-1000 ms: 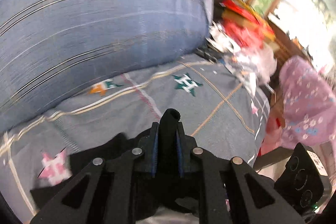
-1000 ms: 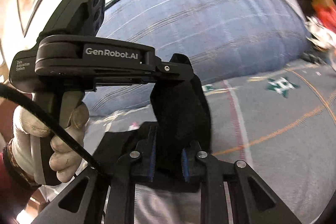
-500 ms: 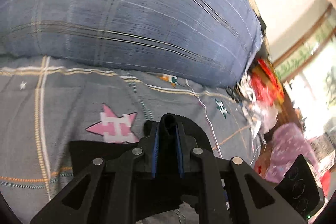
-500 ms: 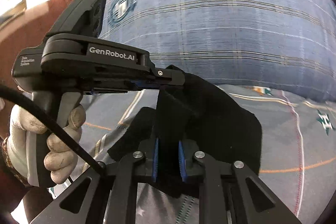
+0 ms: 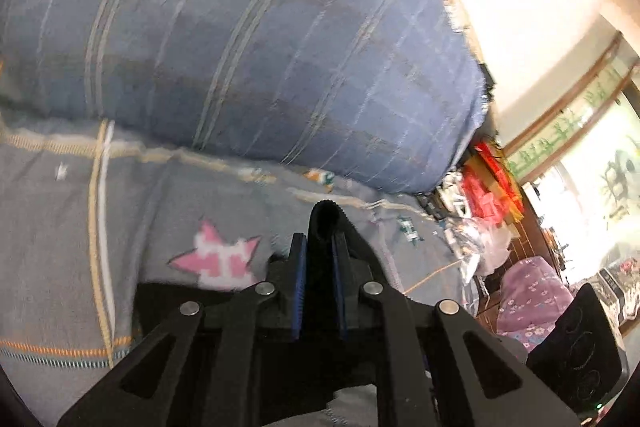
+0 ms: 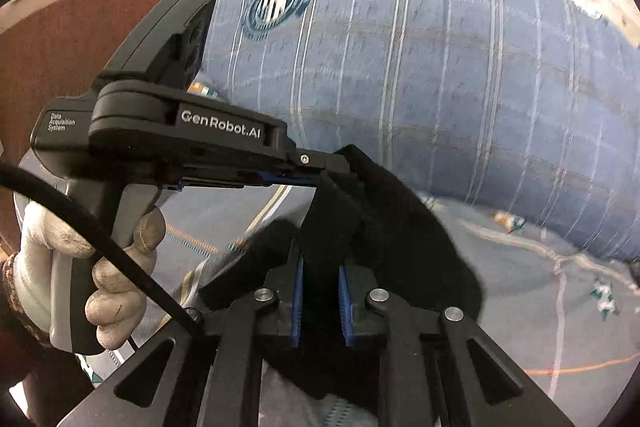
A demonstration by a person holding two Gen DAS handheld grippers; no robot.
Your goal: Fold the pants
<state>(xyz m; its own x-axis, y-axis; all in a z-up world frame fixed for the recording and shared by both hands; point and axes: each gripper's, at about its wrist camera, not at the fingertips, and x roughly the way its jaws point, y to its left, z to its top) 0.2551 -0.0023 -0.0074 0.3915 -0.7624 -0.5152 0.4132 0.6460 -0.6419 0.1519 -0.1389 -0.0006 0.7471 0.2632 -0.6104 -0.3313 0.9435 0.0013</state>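
Black fabric, the pants point(image 5: 324, 223), sits pinched in both grippers. Left gripper point(image 5: 319, 291): jaws closed on a folded edge of the pants, a ribbed bit sticking up past the blue pads point(image 5: 298, 287). More black cloth spreads low and to the left under the gripper, lying on the bed point(image 5: 60, 267).

Right gripper point(image 6: 320, 303): jaws clamped on a thicker bunch of the pants point(image 6: 400, 227), cloth rising between the blue pads point(image 6: 298, 299) and draping to the right over the bed point(image 6: 560, 307). In the right wrist view the left gripper point(image 6: 320, 169) comes in from the left, held by a gloved left hand point(image 6: 96, 267), its tip biting the same cloth at the top of the bunch. So the two grips are v. close together, pants lifted between them, above the sheet.

Bedsheet is grey w/ stripes and star prints; a pink star point(image 5: 220, 259) lies just left of the left gripper. Far side: big blue striped pillow point(image 5: 240, 47) across the bed. Far right in the left wrist view: clutter of red packets point(image 5: 488, 179) and a purple floral cloth point(image 5: 532, 291). Both views are motion-blurred.
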